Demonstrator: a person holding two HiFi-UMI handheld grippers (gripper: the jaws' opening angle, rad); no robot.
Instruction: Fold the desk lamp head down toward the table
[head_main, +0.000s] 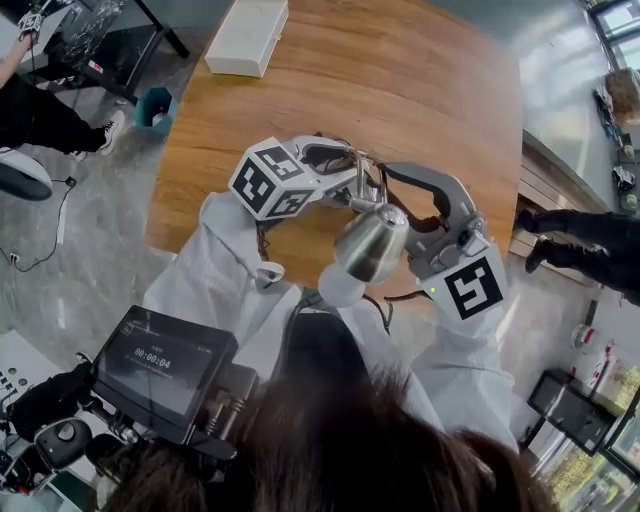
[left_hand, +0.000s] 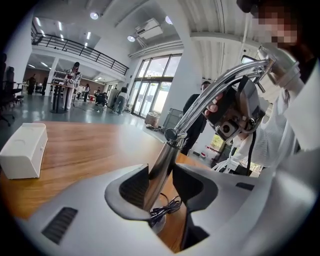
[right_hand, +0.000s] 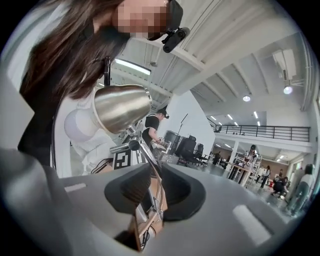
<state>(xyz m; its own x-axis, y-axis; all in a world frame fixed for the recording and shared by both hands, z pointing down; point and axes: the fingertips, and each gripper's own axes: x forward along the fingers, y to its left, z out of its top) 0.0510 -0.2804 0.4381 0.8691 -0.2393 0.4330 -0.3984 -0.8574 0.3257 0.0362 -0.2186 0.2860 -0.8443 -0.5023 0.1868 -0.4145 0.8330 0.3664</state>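
Hall open-plan: grey floor, glazed front, railed mezzanine. Round wooden table (head_main: 420, 90) carried a white box (head_main: 247, 36) at its far edge. The desk lamp (left_hand: 161, 165), chrome finish, stood at the near edge, directly in front of the operator.

Left gripper (head_main: 352, 185): jaws sat either side of the lamp's lower post, low down, just above the base (left_hand: 158, 227). Both pads appeared tight against the post, i.e. clamped. Post leaned slightly to the right in the left gripper view. Black cord (left_hand: 165, 207) lay bunched on the base below the jaws.

Right gripper (head_main: 396, 200): jaws were closed to a narrow slot w/ the thin upper arm (left_hand: 215, 90) running up through it. Pads looked to be bearing on the arm, though contact on the left pad was not fully clear. Grip point was well above the left gripper's, past the elbow joint (left_hand: 171, 134).

Lamp head (head_main: 372, 243): beyond the right jaws, just past a small knuckle (right_hand: 133, 145). In the right gripper view it sat up and left of the jaws. It was tilted, mouth turned toward the operator, w/ a white bulb (head_main: 338, 285) showing. Head was clear of the table and touched neither pair of jaws.

Misc.: teal bin (head_main: 155, 108) on the floor beside the table; bystander in black (left_hand: 196, 117) beyond the lamp.
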